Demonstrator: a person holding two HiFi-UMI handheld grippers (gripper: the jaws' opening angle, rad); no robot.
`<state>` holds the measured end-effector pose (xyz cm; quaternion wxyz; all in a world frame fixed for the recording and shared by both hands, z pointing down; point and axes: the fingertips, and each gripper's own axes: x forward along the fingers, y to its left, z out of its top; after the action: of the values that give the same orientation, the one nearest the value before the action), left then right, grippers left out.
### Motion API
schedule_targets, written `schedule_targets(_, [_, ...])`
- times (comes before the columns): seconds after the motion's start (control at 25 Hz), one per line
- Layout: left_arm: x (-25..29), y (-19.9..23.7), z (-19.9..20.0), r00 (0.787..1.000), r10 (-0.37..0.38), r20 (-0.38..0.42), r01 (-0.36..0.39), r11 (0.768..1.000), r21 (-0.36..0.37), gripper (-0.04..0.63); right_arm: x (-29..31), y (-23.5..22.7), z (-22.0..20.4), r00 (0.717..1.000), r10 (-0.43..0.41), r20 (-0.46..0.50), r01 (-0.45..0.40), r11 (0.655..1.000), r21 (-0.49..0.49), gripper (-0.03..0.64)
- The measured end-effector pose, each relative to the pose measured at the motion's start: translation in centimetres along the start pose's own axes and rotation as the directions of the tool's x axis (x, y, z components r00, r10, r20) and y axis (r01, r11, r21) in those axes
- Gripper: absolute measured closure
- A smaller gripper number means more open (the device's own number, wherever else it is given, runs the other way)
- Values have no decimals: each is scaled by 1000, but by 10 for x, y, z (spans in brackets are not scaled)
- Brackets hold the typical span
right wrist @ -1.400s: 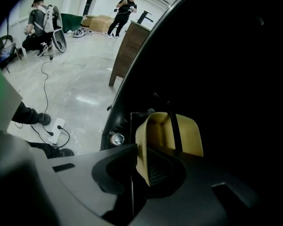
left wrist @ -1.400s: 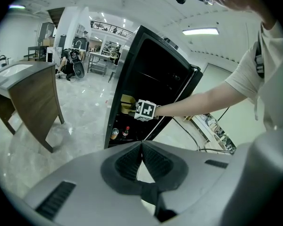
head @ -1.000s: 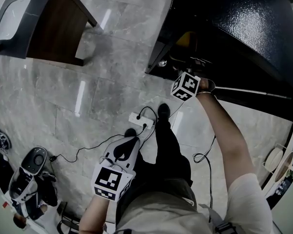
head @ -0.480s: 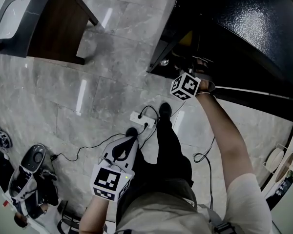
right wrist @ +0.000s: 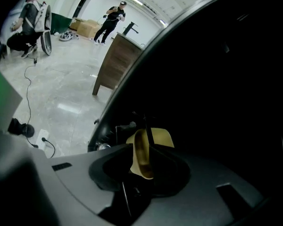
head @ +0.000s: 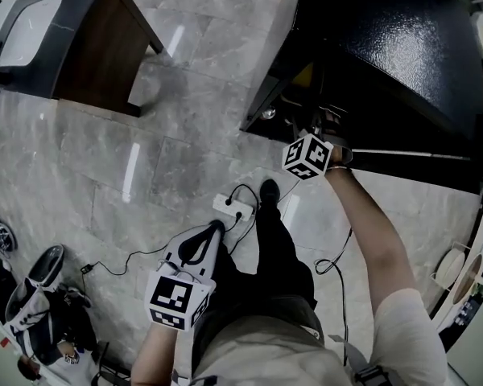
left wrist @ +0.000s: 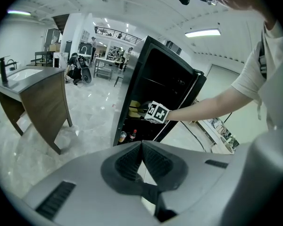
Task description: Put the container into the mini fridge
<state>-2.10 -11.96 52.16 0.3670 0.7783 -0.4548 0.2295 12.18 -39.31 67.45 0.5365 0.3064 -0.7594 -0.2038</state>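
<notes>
Now I had container (right wrist: 141,161) pinched in right gripper (right wrist: 143,148) inside mini fridge (head: 402,47); left gripper (left wrist: 142,149) closed, empty; next: lower, release.

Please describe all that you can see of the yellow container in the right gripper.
The container is pale yellow and looks like smooth plastic. The right gripper has its jaws closed on its near edge, which stands upright between them. The rest reaches forward into the dark, open mini fridge. Its full shape cannot be made out.
</notes>
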Motion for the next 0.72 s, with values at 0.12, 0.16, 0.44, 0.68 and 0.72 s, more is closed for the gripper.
schedule_targets(0.12, [-14,9,2,999,43,7,-43,999,13,554,-30,2,22,997,18,72,-24,997,77,523])
schedule_targets(0.16, [-19,13,4,998,55,17,-55,998,15,554,-42,0,30,995,22,96,-34,992,124,523])
schedule_targets(0.44, [-62,43,22,987,130,91,-134,990,37,554,-132,15,112,933,97,346,-257,855,451,532])
schedule_targets(0.68, [-98,56,21,983,142,117,-149,987,58,554,-196,31,167,872,118,475,-379,777,503,578])
schedule_targets(0.72, [-103,55,22,983,137,123,-146,987,66,554,-204,31,172,865,114,488,-395,755,524,580])
